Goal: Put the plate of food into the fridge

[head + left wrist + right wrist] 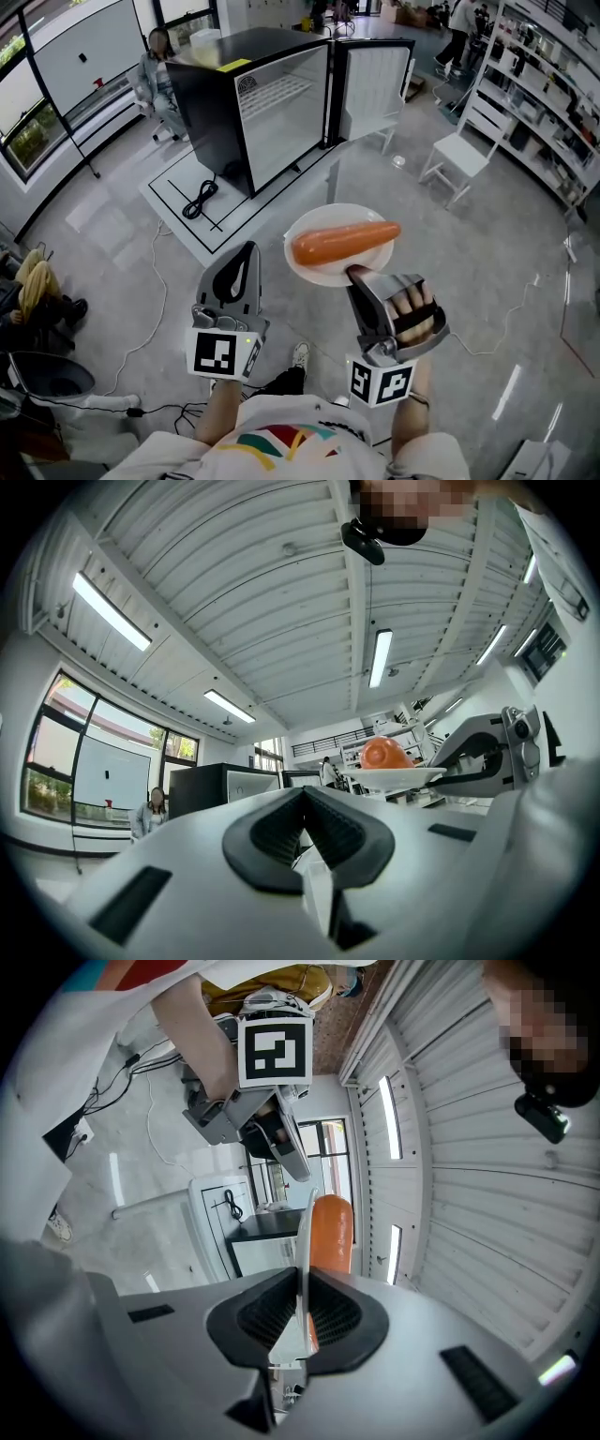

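Ahead of us the black fridge stands on a white worktop, its door swung wide to the right, so nothing blocks the open cavity. A wire shelf crosses the upper part, and the space below it looks bare. A black cable lies on the worktop left of the opening. A white chair stands well to the right, past the door. The floor between us and the worktop is open.
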`<action>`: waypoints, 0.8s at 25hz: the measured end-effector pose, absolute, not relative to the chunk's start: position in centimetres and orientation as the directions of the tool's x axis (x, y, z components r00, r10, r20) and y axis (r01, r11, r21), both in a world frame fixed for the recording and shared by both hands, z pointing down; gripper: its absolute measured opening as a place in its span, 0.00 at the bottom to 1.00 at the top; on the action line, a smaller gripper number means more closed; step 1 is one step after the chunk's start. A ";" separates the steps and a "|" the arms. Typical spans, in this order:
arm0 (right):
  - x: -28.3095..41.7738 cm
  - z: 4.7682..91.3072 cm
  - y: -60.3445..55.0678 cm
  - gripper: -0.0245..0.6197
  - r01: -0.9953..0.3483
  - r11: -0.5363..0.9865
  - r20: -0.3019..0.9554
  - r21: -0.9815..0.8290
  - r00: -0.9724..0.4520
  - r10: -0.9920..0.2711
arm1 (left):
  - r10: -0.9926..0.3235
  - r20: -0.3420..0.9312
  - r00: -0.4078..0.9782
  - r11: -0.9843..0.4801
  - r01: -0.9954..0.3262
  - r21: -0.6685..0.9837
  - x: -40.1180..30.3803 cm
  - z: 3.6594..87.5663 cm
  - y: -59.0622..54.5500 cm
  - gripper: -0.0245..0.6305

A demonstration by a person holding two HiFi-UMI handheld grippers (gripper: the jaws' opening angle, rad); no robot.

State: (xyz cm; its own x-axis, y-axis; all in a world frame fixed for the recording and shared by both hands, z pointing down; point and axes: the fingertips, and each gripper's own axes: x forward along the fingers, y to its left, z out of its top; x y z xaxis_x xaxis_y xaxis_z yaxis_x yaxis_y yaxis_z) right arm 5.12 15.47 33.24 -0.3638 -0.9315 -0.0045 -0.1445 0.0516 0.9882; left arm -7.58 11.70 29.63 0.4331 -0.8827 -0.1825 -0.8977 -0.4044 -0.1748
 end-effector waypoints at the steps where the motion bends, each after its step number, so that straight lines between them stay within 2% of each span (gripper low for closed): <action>1: 5.1 33.2 14.6 0.08 -0.144 0.053 -0.003 0.988 -0.364 -0.931 | -0.881 -0.182 0.436 -0.407 -0.896 -0.174 -7.5 29.5 10.8 0.05; 20: 3.8 31.5 1.1 0.08 -0.110 0.039 -0.003 0.993 -0.356 -0.935 | -0.875 -0.197 0.442 -0.415 -0.895 -0.163 -8.8 28.3 -2.4 0.05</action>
